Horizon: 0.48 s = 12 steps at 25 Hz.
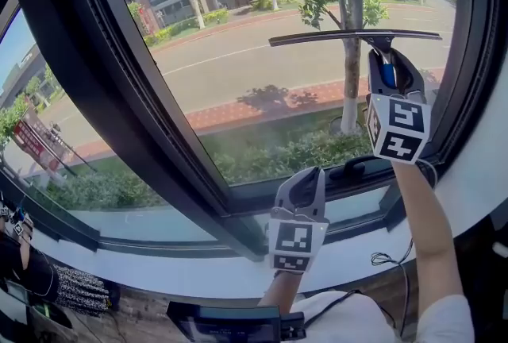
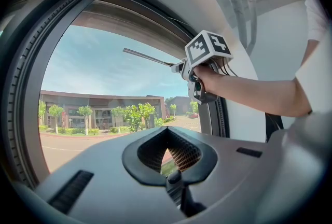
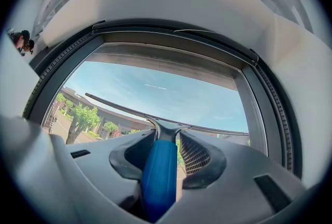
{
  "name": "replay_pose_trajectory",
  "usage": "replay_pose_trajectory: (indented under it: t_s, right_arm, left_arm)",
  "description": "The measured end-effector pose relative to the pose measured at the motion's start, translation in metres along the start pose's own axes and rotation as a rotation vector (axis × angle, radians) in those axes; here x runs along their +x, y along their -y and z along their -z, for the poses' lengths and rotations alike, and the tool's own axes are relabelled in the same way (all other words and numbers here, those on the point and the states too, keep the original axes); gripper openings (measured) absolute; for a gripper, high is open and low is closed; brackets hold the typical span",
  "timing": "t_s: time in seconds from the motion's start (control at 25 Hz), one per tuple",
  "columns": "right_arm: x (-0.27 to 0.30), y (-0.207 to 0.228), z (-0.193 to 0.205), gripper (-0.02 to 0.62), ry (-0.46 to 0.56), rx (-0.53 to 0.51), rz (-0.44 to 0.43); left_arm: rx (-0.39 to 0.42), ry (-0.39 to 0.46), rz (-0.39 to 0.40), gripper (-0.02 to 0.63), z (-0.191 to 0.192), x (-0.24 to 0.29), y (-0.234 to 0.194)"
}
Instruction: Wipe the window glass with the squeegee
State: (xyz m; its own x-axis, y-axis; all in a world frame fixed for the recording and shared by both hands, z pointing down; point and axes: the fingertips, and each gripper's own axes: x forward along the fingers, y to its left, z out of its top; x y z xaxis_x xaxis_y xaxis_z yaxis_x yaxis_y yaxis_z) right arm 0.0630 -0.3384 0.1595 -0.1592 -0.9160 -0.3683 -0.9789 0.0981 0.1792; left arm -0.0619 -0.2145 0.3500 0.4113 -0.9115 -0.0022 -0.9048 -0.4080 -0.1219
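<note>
The right gripper is clenched on the blue handle of the squeegee, whose blade lies level against the upper right of the window glass. It looks light and stiff with a flexible edge, so the handle is the sensible hold. The left gripper, closed on nothing, hovers near the lower window frame.

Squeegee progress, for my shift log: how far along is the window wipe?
Done: the right gripper holds the squeegee by its blue handle. In hand: its blade sits level, high on the right of the glass. Left: the pane below it; what's already wiped can't be made out. The left gripper is shut, empty, low by the frame.
</note>
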Motion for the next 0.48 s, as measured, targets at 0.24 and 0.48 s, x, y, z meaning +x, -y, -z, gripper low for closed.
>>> replay_pose_trajectory:
  t_s: [0.24, 0.48]
  right_arm:
    - [-0.008, -0.003, 0.019, 0.149, -0.026, 0.009, -0.002]
    - [-0.014, -0.006, 0.032, 0.149, -0.047, -0.005, -0.01]
  left_arm:
    - [0.007, -0.01, 0.01, 0.002, 0.001, 0.0, 0.006]
    - [0.015, -0.019, 0.021, 0.002, 0.002, 0.002, 0.01]
